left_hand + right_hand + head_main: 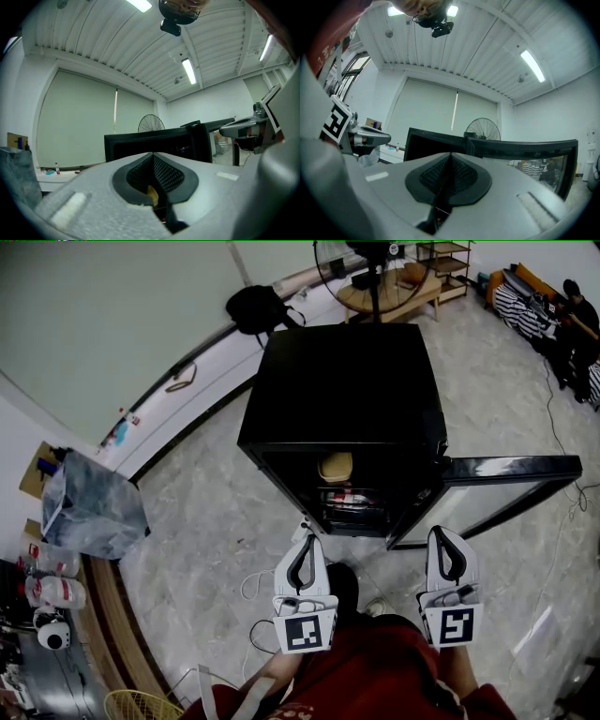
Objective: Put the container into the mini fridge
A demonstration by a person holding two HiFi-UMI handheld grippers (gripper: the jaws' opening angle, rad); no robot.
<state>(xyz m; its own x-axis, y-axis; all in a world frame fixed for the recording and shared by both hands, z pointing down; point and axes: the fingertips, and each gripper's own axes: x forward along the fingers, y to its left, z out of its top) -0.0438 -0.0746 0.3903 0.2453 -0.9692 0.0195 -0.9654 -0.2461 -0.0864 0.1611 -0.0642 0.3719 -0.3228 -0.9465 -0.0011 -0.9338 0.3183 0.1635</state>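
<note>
Black box-shaped mini fridge (342, 381): stands on the pale marbled stone floor (216, 512), open front turned toward the person, interior dark
Black glass-fronted fridge door (506, 474): swung wide open to the right, roughly square to the cabinet front
Tan lidded plastic container (336, 466): rests inside the mini fridge on the upper shelf, close to the front edge, touched by neither gripper; shows as a yellow sliver (152, 194) below the closed tips in the left gripper view
White left gripper (307, 542): held level just in front of the open cabinet and pointed into it; jaws pressed fully together, black ribbed pads (164, 173) meeting along one seam, nothing held
White right gripper (444, 532): held level beside the left gripper, near the hinged end of the fridge door; jaws likewise closed tip to tip in the right gripper view, nothing held
Red garment (375, 671): fills the lower edge of the head view, behind both grippers
Black pedestal fan (370, 268): stands behind the mini fridge, well apart from it; rises above the cabinet top in both gripper views
Crumpled grey plastic bag (89, 502): sits at the left near the wall, well apart from the mini fridge
</note>
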